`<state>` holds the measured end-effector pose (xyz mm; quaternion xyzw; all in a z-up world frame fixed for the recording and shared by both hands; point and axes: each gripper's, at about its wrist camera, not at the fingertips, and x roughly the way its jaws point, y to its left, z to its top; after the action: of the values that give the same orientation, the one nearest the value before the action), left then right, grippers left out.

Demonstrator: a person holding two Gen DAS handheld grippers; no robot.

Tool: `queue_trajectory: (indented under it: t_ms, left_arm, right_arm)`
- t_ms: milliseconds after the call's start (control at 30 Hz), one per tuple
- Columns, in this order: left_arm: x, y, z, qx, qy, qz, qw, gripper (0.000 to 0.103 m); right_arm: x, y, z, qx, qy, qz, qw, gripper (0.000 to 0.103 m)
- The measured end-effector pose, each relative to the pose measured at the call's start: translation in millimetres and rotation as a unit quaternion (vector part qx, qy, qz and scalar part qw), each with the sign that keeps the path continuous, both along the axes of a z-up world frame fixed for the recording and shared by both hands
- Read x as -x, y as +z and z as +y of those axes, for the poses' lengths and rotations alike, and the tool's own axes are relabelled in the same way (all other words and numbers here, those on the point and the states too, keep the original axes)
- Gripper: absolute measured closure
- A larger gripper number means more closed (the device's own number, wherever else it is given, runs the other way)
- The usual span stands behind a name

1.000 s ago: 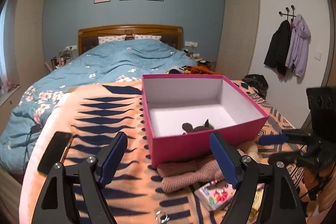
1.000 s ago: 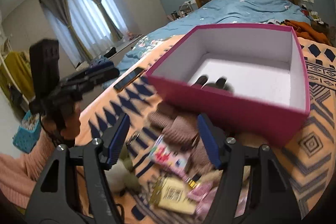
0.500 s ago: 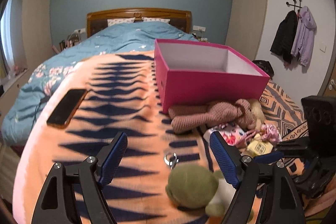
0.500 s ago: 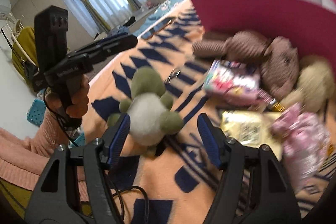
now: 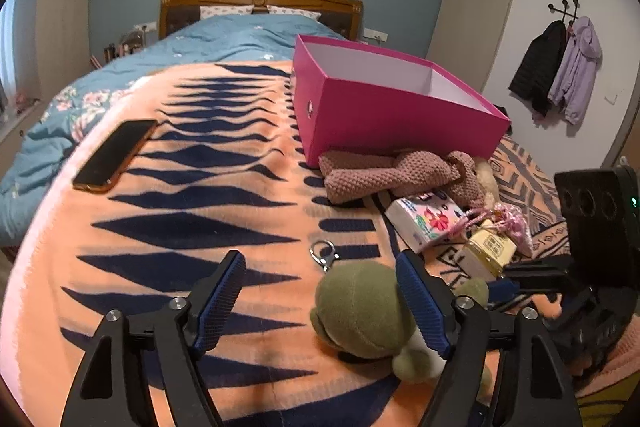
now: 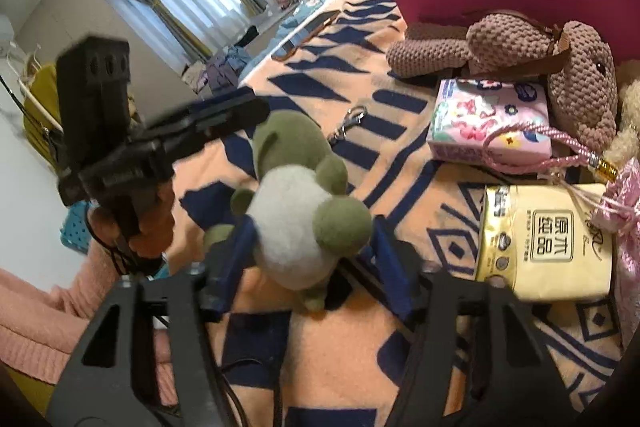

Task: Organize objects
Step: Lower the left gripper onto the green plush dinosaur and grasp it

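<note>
Furthest left on the orange patterned blanket (image 5: 168,211) lies a phone (image 5: 116,155), well apart from everything else and in no danger. The left gripper (image 5: 320,303) hangs over bare blanket with its jaws spread and nothing between them. Just to its right is the green plush turtle (image 6: 304,203), belly up, and the right gripper (image 6: 312,263) has its blue pads (image 6: 390,267) wide on either side of the white belly, not yet pinching as far as I can tell. The risk I see: the toy is soft and round, so a bite low on the belly could squeeze it out or snag blanket pile. Its metal clip (image 5: 323,254) may drag. Further right, the yellow tissue pack (image 6: 544,239) and pink tassel cord (image 6: 532,143) sit near enough to be knocked. The pink box (image 5: 400,107), the likely destination, stands beyond the crochet doll (image 6: 520,55)
</note>
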<state>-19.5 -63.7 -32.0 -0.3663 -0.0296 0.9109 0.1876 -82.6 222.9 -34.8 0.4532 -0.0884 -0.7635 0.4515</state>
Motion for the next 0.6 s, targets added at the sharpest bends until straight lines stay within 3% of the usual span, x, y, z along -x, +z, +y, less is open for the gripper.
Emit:
queue_trajectory:
  t_ms: [133, 300, 600]
  left_arm:
    - [-0.3, -6.5, 0.4, -0.014, -0.018, -0.016, 0.9996, 0.036]
    - [1.3, -13.7, 6.3, -0.033, -0.046, -0.036, 0.9977, 0.046]
    - [1.8, -10.5, 14.2, -0.063, -0.063, -0.040, 0.9952, 0.048]
  right_arm:
    - [5.2, 1.3, 2.6, 0.009, -0.006, -0.003, 1.000, 0.056]
    - [4.7, 6.2, 6.1, 0.012, -0.005, 0.005, 1.000, 0.079]
    - [12.3, 23.0, 17.6, 0.009, -0.025, 0.034, 0.999, 0.080]
